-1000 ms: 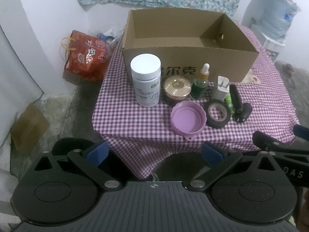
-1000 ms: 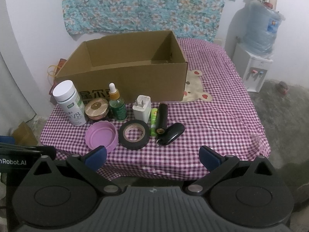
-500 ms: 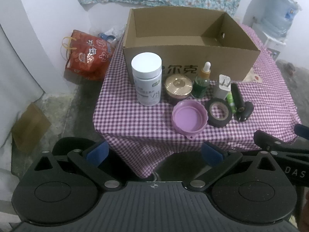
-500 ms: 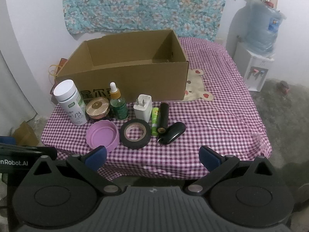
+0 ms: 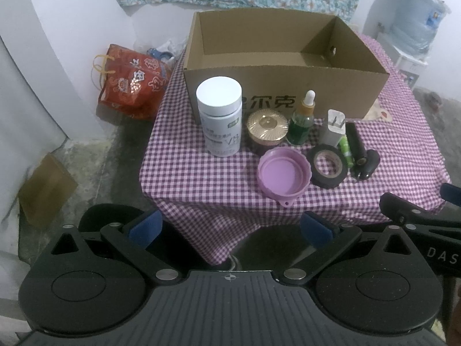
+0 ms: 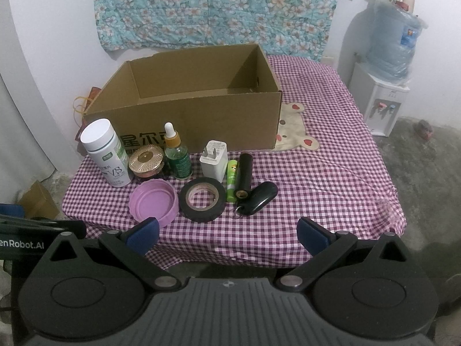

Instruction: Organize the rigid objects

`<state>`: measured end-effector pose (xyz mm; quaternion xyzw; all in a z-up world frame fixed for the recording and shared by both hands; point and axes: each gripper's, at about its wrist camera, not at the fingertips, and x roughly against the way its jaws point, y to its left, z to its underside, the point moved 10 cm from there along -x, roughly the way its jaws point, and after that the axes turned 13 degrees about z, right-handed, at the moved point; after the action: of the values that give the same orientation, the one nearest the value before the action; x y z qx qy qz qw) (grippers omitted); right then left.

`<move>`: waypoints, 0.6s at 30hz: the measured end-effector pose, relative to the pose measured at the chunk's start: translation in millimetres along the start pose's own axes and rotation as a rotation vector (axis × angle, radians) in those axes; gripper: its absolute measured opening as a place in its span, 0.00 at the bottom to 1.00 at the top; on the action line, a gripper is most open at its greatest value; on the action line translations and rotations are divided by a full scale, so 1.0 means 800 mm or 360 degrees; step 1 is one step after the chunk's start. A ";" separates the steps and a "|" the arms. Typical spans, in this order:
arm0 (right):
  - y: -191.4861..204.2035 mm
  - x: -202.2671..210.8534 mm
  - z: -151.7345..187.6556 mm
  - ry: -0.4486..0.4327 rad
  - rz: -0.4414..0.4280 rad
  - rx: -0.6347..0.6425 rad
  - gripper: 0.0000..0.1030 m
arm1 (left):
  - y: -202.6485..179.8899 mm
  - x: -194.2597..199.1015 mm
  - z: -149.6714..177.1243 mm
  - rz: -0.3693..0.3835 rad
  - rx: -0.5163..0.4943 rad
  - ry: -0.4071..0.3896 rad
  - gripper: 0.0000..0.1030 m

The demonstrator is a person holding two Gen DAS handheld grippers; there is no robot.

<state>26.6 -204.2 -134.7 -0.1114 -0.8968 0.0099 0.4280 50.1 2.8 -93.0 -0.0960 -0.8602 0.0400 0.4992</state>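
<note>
1. Both views are dim and evenly lit, with a cool bluish cast; the light source is out of frame.
2. Shadows are soft: the box (image 6: 184,109) interior is shaded, and the floor below the table (image 6: 331,173) is dark.
3. Fisheye distortion bends the walls near the edges, and the corners go black.
4. Detail around the box is slightly soft and grainy, with no strong glare.

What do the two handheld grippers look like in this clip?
Both are matte black plastic. The left gripper and right gripper each have blue finger pads, angled linkage arms with silver pivot pins, two round discs and a ribbed centre plate. White lettering marks their sides. No cables visible.
</note>
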 end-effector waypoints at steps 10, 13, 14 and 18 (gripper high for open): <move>0.000 0.000 0.000 0.0002 -0.0002 -0.0002 1.00 | 0.001 -0.001 0.002 -0.0006 0.0001 0.0013 1.00; 0.000 0.000 0.000 0.0002 -0.0001 -0.0002 1.00 | 0.001 -0.001 0.002 -0.0009 0.0002 0.0020 1.00; 0.000 0.000 0.000 0.0003 -0.0002 -0.0001 1.00 | 0.001 -0.002 0.002 -0.0010 0.0002 0.0022 1.00; 0.000 -0.001 0.000 0.0006 -0.0004 -0.0001 1.00 | 0.001 -0.004 0.001 -0.0009 0.0004 0.0030 1.00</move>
<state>27.4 -204.2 -135.4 -0.1105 -0.8962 0.0089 0.4296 50.7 2.8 -96.0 -0.0934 -0.8556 0.0389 0.5076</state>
